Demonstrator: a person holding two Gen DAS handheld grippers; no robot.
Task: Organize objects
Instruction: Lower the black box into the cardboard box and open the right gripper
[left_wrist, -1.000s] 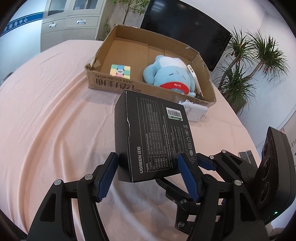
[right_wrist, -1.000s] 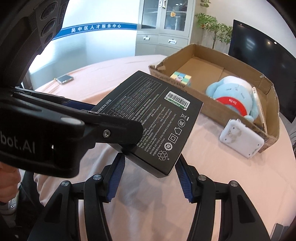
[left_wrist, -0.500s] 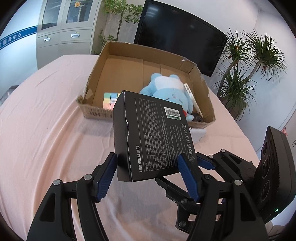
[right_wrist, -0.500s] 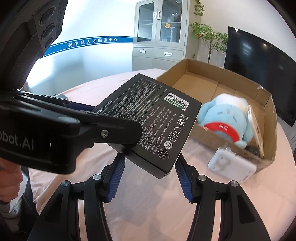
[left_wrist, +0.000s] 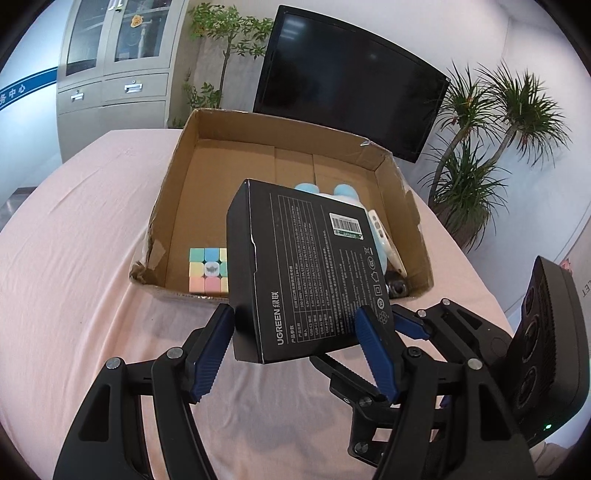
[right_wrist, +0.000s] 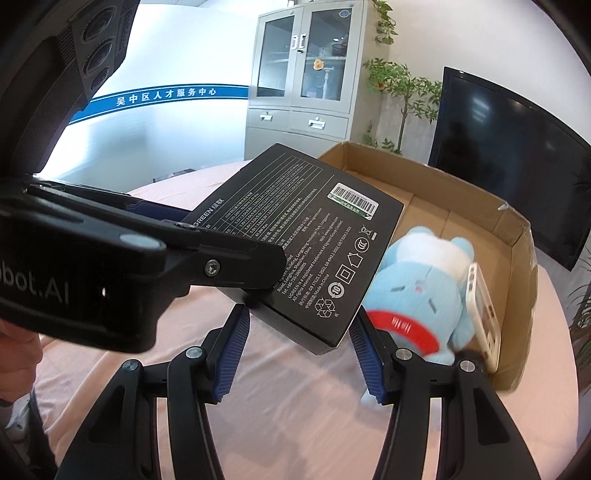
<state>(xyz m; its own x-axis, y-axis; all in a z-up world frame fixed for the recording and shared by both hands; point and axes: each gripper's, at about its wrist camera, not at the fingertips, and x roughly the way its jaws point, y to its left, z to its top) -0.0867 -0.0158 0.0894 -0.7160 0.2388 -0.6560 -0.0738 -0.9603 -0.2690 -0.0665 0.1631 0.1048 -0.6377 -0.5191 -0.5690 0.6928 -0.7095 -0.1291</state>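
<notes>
Pink cloth (left_wrist: 74, 295) covers the table bearing the cardboard box (left_wrist: 177, 192). Both the left gripper (left_wrist: 295, 332) and right gripper (right_wrist: 299, 332) clamp the black UGREEN box (left_wrist: 306, 273), now raised over the cardboard box's near wall, closer than before. It hides most of the blue plush (right_wrist: 424, 288) and part of the pastel cube (left_wrist: 207, 269).

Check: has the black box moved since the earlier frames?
Yes. The black box has travelled toward the cardboard box, now overlapping its front wall.
</notes>
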